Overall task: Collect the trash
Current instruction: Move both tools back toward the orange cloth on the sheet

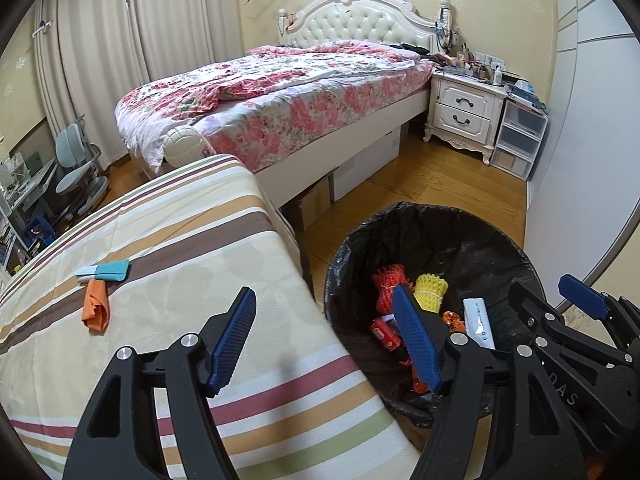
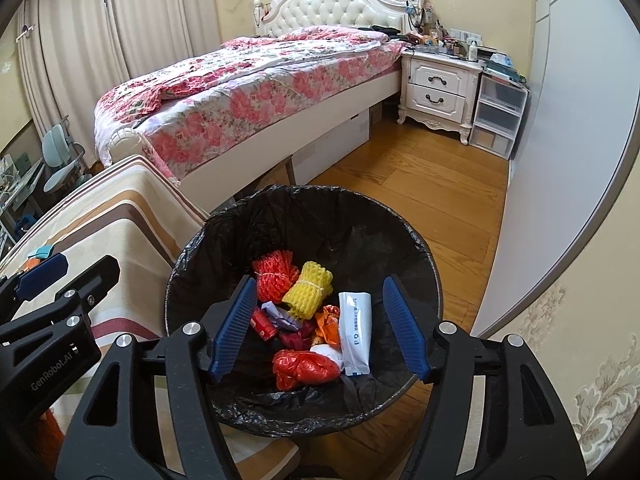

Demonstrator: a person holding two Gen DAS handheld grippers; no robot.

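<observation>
Now over bin to drop | we hold both grippers, left and right, agape, empty | wrappers remain on cloth

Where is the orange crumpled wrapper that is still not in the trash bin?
In the left wrist view, the orange wrapper lies at the left on the striped cloth, touching the teal and white packet just behind it.

A bed with flowered cover stands on wood floor, a white nightstand beside it, closed curtains behind.
</observation>
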